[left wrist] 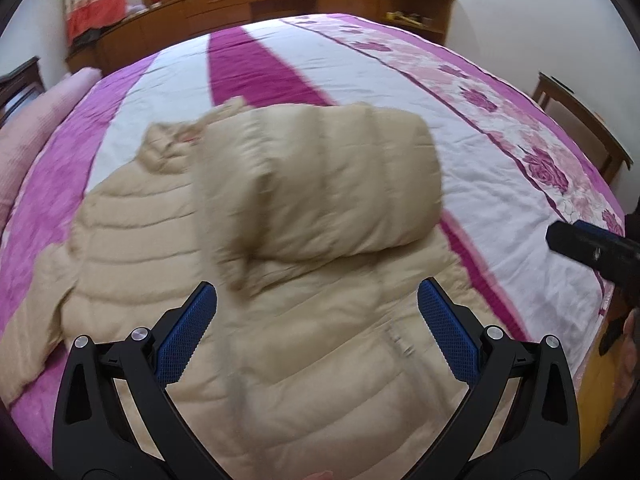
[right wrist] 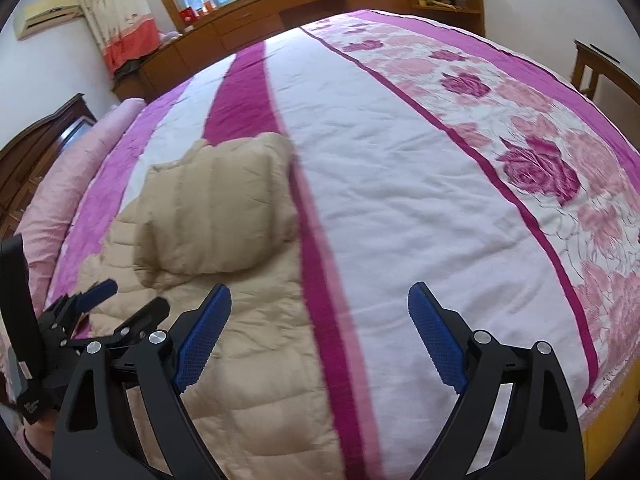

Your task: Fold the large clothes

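A beige puffer jacket [left wrist: 304,320] lay spread on a bed [left wrist: 460,128] covered in a pink, white and magenta floral quilt. One sleeve [left wrist: 320,184] was folded across the jacket's body. The left tool [left wrist: 316,336] hovered over the jacket's lower part, its blue-padded fingers wide apart and gripping nothing. The right tool [right wrist: 320,340] hung above the jacket's right edge, fingers likewise spread and empty. Beyond the bed's far side stood a wooden cabinet [right wrist: 304,0].
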The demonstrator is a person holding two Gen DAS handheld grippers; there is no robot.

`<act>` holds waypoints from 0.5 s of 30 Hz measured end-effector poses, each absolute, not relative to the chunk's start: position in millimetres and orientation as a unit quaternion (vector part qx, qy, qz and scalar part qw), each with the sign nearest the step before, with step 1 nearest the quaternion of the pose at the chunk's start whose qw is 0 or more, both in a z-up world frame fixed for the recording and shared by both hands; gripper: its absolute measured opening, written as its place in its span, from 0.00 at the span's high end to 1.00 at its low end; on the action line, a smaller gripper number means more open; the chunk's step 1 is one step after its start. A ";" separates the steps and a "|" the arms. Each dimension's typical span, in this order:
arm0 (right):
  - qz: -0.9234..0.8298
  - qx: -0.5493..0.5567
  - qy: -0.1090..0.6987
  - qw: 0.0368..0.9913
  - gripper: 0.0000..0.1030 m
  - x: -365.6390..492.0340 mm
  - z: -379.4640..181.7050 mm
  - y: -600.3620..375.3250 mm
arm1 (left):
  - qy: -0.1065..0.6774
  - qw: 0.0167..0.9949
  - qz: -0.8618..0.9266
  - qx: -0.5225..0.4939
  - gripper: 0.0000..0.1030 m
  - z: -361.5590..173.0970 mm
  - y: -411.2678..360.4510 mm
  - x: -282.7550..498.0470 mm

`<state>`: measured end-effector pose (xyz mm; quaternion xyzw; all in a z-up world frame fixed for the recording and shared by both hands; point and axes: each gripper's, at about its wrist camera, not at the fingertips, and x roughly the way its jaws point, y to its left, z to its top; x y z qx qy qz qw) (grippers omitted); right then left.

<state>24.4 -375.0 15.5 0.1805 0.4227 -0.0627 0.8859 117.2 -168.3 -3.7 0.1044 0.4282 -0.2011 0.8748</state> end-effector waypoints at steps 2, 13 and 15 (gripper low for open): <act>-0.069 0.185 0.424 0.884 0.15 20.7 10.3 -383.0 | 0.424 0.875 -0.204 0.112 0.03 -8.2 -182.6 118.8; -0.083 0.205 0.440 0.870 0.15 16.5 -16.8 -400.4 | 0.439 0.871 -0.207 0.079 0.03 -38.0 -225.3 150.2; -0.081 0.210 0.442 0.868 0.15 16.3 -20.3 -400.8 | 0.439 0.874 -0.190 0.088 0.03 -48.2 -227.5 155.6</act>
